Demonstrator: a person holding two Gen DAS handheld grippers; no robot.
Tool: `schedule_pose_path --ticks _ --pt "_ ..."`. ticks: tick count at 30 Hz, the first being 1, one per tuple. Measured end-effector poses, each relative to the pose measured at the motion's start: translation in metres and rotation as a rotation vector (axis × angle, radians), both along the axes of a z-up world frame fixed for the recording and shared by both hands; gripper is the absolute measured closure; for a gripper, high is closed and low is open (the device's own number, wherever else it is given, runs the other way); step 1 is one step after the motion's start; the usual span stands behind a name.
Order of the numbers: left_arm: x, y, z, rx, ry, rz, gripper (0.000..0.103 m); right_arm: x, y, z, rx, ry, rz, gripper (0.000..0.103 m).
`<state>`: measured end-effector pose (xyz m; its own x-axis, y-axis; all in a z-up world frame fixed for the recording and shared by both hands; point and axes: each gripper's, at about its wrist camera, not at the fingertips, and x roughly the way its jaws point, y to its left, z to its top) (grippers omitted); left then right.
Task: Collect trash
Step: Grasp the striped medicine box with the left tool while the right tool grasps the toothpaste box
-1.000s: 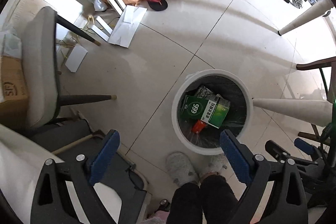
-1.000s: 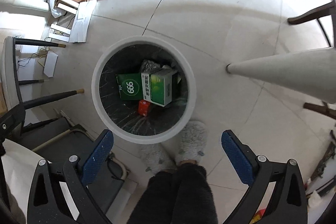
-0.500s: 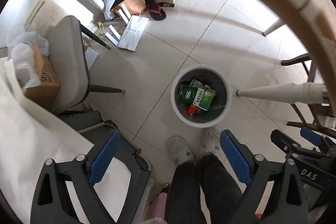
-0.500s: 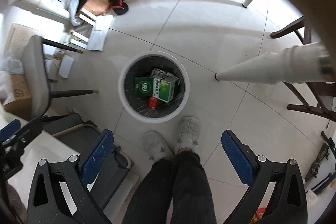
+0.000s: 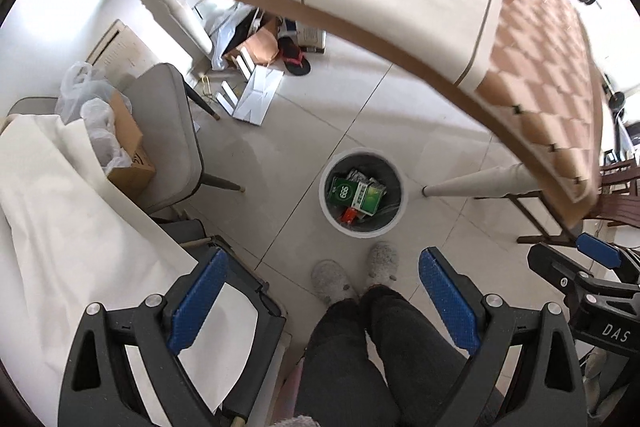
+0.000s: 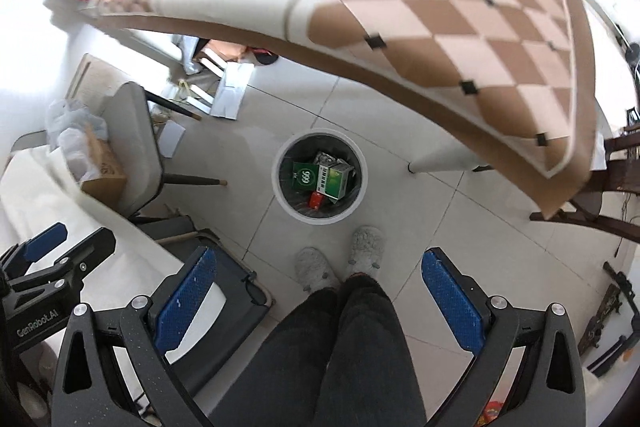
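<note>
A round white plastic trash bin (image 5: pixel 398 213) with a dark liner holds a bright green cardboard box printed with white numerals (image 6: pixel 307 176) and a small red-orange packet (image 6: pixel 316 201), and it stands on glossy white floor tiles (image 5: pixel 312 131) crossed by thin dark grout lines. Above it spreads a tablecloth patterned in tan and cream diamonds with small black squares at the corners (image 6: pixel 452 7), bordered by a plain cream band. The left gripper (image 5: pixel 320 301) and the right gripper (image 6: pixel 320 297) are both matte black with textured royal-blue pads, and between them show dark charcoal trouser legs (image 6: pixel 352 359) ending in fuzzy pale-grey slippers (image 6: pixel 366 245), with a grey upholstered chair on black legs (image 5: pixel 168 131) and a brown cardboard box (image 5: pixel 128 147) off to one side.
</note>
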<state>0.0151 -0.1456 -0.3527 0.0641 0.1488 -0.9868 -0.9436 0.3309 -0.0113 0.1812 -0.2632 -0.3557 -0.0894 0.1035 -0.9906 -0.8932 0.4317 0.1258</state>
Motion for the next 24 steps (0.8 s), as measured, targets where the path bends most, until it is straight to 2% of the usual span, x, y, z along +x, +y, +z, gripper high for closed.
schedule_pose_path --ticks 4,8,12,16,20,24 --pt "-0.001 0.003 0.031 0.055 -0.019 -0.004 0.006 -0.003 -0.002 0.046 0.062 0.007 -0.003 0.000" --pt "0.008 0.020 0.061 0.119 -0.040 -0.003 0.006 0.007 0.004 0.082 0.135 0.032 -0.062 0.000" --pt "0.027 0.045 0.085 0.177 -0.059 -0.007 0.006 0.032 0.019 0.102 0.191 0.056 -0.124 0.000" --pt "0.056 0.083 0.102 0.219 -0.071 0.001 0.006 0.072 0.049 0.117 0.230 0.037 -0.177 0.000" --pt "0.088 0.137 0.100 0.186 -0.087 0.061 0.006 0.136 0.086 0.116 0.235 0.041 -0.248 0.000" --pt "0.119 0.205 0.085 0.081 -0.126 0.175 0.006 0.207 0.133 0.104 0.218 0.058 -0.310 0.000"
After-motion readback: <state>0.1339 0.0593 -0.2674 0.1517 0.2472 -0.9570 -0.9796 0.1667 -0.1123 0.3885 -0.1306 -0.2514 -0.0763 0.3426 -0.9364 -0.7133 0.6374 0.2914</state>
